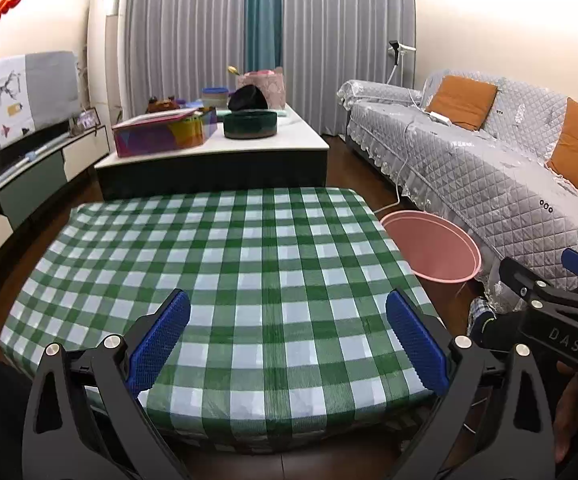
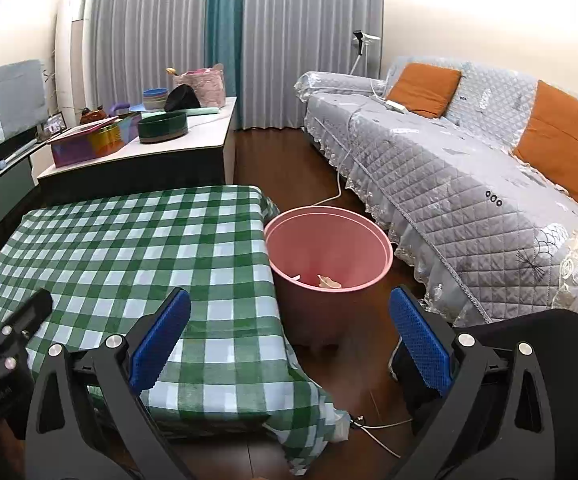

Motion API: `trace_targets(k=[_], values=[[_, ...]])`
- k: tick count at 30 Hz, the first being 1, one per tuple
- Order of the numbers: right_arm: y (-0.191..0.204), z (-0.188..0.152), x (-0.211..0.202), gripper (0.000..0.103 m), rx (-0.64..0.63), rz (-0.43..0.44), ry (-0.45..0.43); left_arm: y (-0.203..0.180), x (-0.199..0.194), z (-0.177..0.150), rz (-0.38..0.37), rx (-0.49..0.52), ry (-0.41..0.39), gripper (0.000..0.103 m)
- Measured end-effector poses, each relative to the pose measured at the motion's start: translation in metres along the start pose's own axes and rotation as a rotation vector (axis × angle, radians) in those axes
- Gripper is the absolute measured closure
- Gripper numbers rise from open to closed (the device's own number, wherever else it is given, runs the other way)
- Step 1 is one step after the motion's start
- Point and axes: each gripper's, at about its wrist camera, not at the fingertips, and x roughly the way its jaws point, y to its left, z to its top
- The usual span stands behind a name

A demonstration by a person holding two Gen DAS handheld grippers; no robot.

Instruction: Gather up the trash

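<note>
Both hand-held grippers, left (image 1: 288, 338) and right (image 2: 289, 338), released, nothing between. Round pink plastic bin (image 2: 363, 276) upright, mouth up, just beside right edge of green-checked cloth surface (image 1: 225, 264).

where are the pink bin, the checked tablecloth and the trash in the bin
pink bin (image 2: 385, 258), right wrist view, right rim
checked tablecloth (image 1: 249, 260), left wrist view, middle of top
trash (image 2: 329, 281), right wrist view, pale scrap inside

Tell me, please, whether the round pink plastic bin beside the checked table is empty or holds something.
Not empty: the round pink plastic bin stands upright with pale scraps at its bottom, seen from the right wrist.
</note>
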Motion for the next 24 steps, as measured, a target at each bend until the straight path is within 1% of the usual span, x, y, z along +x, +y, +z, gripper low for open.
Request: trace_targets(k=[5, 13, 24], values=[[0.0042, 0.0008, -0.0011, 0.005, -0.005, -0.005, -0.005, 0.0025, -0.0004, -0.0006, 0.009, -0.016, 0.006, 0.008], [0.0054, 0.0006, -0.0001, 0.005, -0.010, -0.005, -0.007, 0.0032, 0.0035, -0.0025, -0.016, -0.033, 0.036, 0.008], [0.0031, 0.0009, -0.0002, 0.005, -0.010, -0.008, -0.006, 0.0026, 0.0042, -0.0044, -0.021, -0.040, 0.043, 0.008]])
